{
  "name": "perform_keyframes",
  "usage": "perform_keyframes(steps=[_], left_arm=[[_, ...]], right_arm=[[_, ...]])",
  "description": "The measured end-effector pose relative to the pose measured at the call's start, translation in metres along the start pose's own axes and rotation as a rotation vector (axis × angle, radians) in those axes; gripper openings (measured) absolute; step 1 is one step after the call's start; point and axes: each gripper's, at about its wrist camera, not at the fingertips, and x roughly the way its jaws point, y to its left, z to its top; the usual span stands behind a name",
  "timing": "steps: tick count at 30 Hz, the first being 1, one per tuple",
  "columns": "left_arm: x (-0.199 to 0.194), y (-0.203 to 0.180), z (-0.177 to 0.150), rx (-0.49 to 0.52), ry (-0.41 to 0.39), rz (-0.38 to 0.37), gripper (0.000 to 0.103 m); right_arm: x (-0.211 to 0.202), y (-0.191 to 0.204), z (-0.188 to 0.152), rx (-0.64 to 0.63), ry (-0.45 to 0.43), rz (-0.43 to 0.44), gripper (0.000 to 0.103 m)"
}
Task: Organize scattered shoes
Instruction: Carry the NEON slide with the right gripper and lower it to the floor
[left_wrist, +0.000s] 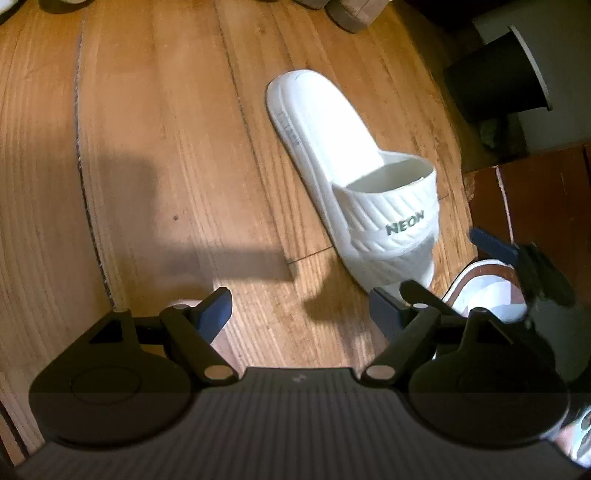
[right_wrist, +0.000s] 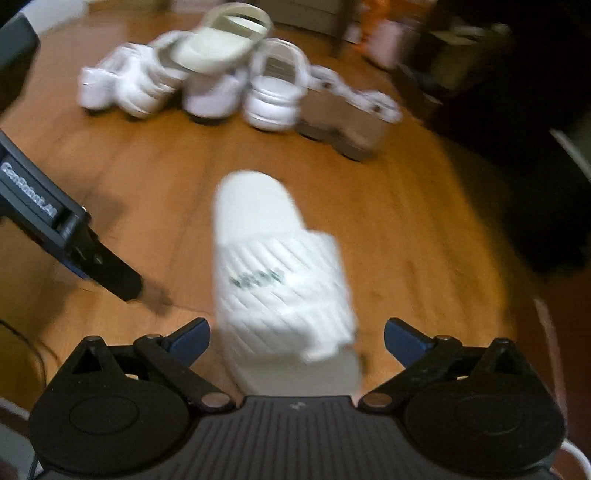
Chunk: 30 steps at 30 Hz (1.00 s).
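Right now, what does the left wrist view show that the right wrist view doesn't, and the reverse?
Left wrist only: the readable NEON lettering on the white slide, a second white shoe at the lower right, and the right tool entering there.
Right wrist only: a blurred heap of white shoes farther back, and the left tool entering from the left.
Both: the same white slide on the wooden floor, and each view's own tool open, nothing gripped.

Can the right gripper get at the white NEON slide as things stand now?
Probably yes. The white NEON slide lies between the open fingers of the right gripper, pads apart from it, and nothing stands between them on the wooden floor.
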Motion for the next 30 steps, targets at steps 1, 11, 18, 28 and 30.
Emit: perform_keyframes(steps=[1,11,18,28,30], left_arm=[[0.000,-0.001,0.000,0.008,0.001,0.002,0.081],[0.006,-0.019,0.010,0.075,-0.031,-0.011,0.081],[0.017,-0.033,0.016,0.103,-0.027,0.017,0.081],[0.024,-0.066,0.016,0.175,-0.023,0.024,0.081],[0.026,-0.074,0.015,0.188,-0.020,0.025,0.081]], right_arm=[[0.004,-0.004,0.002,-0.001,0.001,0.013,0.101],[0.057,-0.020,0.012,-0.063,0.050,0.068,0.103],[0.071,-0.037,0.006,0.073,0.024,0.109,0.102],[0.035,-0.068,-0.007,0.129,-0.010,-0.057,0.100],[0.027,-0.084,-0.012,0.148,-0.015,-0.103,0.100]])
